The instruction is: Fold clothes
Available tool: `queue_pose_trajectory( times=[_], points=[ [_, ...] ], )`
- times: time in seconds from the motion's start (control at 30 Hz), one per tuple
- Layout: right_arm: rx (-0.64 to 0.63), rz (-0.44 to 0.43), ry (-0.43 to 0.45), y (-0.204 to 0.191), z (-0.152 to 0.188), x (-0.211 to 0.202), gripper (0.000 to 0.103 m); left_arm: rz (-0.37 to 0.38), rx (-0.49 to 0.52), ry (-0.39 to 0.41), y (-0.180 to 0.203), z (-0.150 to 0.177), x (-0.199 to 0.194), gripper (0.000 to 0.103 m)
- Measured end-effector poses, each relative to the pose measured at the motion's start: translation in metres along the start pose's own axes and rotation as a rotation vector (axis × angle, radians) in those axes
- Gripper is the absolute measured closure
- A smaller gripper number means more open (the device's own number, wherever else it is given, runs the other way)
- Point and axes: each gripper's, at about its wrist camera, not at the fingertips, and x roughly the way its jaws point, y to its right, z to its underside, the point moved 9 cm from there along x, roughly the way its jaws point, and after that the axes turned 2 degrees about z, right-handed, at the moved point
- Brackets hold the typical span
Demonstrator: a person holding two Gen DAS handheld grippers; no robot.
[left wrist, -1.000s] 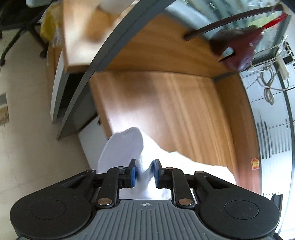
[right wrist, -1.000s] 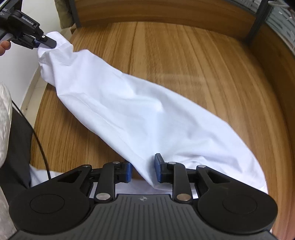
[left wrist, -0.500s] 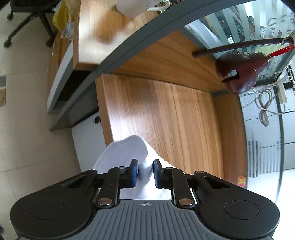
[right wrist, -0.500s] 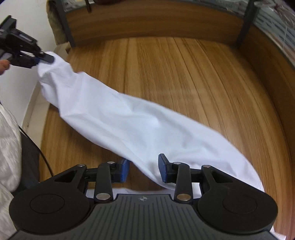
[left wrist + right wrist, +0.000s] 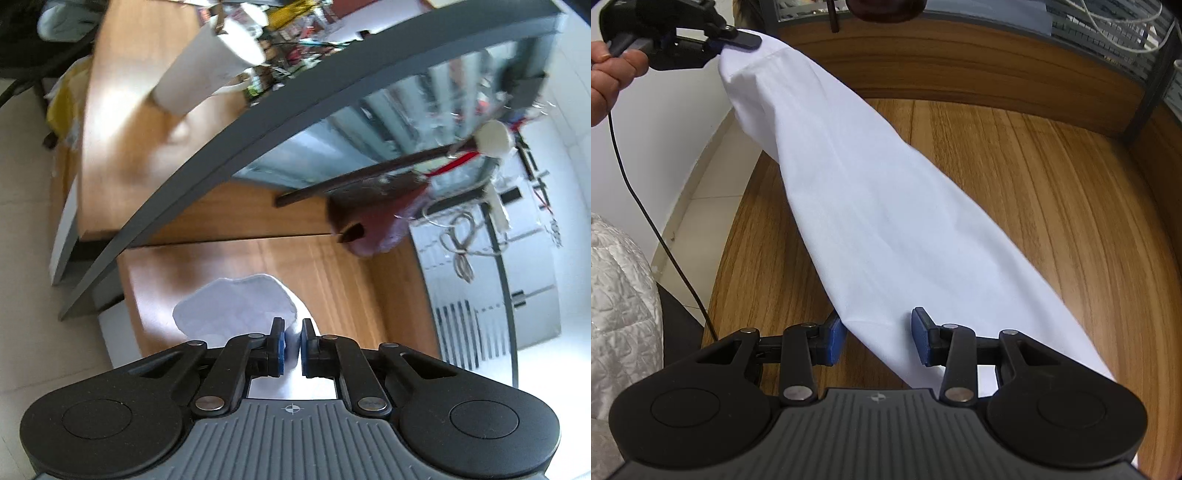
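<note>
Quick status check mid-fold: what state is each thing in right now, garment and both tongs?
White garment: stretched in a long band, its far end lifted off the wooden table, unfolded.
Left tongs: closing on the garment's far end, cloth between the pads, raised above the table.
Right tongs: open, cloth between the pads but not pinched.
Brown bag: hanging on the partition, untouched.

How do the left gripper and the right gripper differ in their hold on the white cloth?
The left gripper is closing, pinching the white cloth at its raised hemmed end; the right gripper stands wide, the cloth between its pads unpressed. Both have blue pads and black fingers.
</note>
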Motion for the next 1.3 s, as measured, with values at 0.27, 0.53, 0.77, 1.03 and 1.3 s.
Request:
queue_pose_trajectory(
  times=[0.27,0.53,0.77,1.03,1.3],
  points=[
    [0.032,-0.034,-0.073,-0.007,0.025,0.012,0.059,-0.155,-0.006,-0.131,-0.051,0.041,0.018,0.088],
    [0.053,-0.041,-0.101,-0.004,0.037,0.022,0.059,-0.224,-0.141,-0.156,-0.085,0.064,0.011,0.055],
    [0.060,-0.037,-0.095,-0.003,0.039,0.022,0.059,-0.170,-0.415,-0.110,-0.097,0.077,-0.006,0.034],
    [0.056,-0.028,-0.089,-0.003,0.038,0.022,0.059,-0.214,-0.543,-0.154,-0.094,0.094,0.011,0.026],
    [0.048,-0.019,-0.084,-0.006,0.037,0.021,0.059,-0.246,-0.723,-0.118,-0.109,0.107,0.021,0.026]
  ],
)
